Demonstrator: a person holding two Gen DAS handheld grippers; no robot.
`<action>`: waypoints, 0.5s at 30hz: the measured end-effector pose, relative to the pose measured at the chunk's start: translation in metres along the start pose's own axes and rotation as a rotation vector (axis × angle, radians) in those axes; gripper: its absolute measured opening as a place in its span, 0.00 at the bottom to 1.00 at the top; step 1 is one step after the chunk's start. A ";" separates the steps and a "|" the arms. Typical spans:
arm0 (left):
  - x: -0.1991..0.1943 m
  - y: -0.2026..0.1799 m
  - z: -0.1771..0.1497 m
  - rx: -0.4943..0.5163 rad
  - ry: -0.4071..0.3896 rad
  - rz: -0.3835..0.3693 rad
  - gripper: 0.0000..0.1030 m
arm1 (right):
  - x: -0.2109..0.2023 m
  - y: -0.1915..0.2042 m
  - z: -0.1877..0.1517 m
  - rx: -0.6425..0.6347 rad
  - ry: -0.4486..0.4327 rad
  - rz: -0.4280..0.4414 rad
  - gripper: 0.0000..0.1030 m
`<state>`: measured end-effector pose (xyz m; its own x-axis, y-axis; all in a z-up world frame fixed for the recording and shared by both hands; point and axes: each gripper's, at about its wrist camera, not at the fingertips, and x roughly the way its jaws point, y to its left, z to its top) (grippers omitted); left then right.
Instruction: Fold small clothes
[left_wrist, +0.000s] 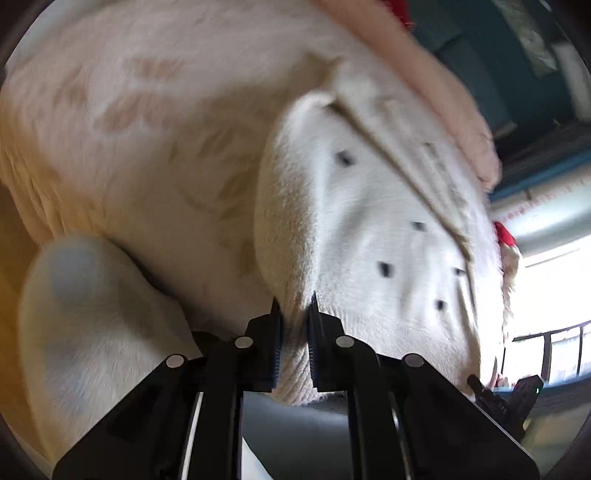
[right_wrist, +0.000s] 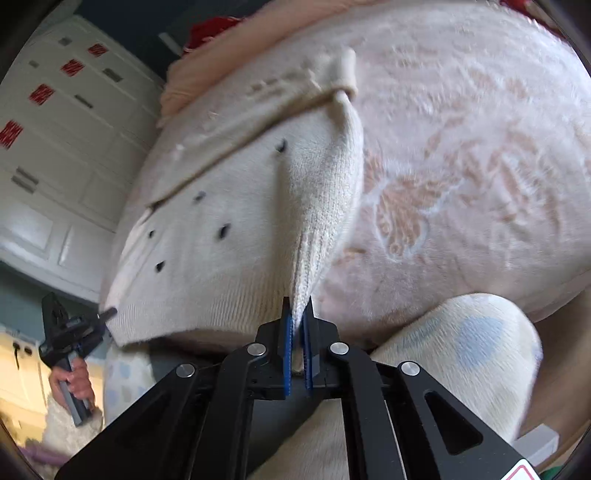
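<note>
A small cream knit sweater (left_wrist: 369, 229) with dark dots lies on a pale pink patterned blanket (left_wrist: 147, 129). It also shows in the right wrist view (right_wrist: 229, 221). My left gripper (left_wrist: 295, 314) is shut on the sweater's ribbed hem at one bottom corner. My right gripper (right_wrist: 297, 314) is shut on the ribbed hem at the other bottom corner, pulling a ridge of knit up. The right gripper shows at the sweater's far corner in the left wrist view (left_wrist: 476, 382), the left gripper likewise in the right wrist view (right_wrist: 107, 314).
A cream fleece cloth with pale blue spots (right_wrist: 472, 350) lies near the blanket's front edge; it also shows in the left wrist view (left_wrist: 85, 314). A peach cloth (left_wrist: 424, 74) and something red (right_wrist: 210, 31) lie at the far edge. White cabinets (right_wrist: 55, 147) stand beyond.
</note>
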<state>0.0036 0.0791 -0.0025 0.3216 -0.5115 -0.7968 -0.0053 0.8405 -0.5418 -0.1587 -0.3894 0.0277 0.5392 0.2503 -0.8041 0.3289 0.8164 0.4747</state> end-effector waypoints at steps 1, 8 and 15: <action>-0.011 -0.009 -0.003 0.027 -0.002 -0.022 0.10 | -0.011 0.006 -0.004 -0.022 -0.003 -0.004 0.04; -0.095 -0.051 -0.042 0.163 0.041 -0.139 0.09 | -0.100 0.019 -0.032 -0.086 0.038 0.030 0.04; -0.117 -0.072 0.007 0.115 -0.069 -0.171 0.10 | -0.135 0.031 0.039 -0.091 -0.187 0.186 0.04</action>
<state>-0.0267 0.0799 0.1314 0.3730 -0.6385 -0.6732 0.1616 0.7592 -0.6305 -0.1911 -0.4175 0.1647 0.7206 0.3065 -0.6219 0.1444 0.8109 0.5670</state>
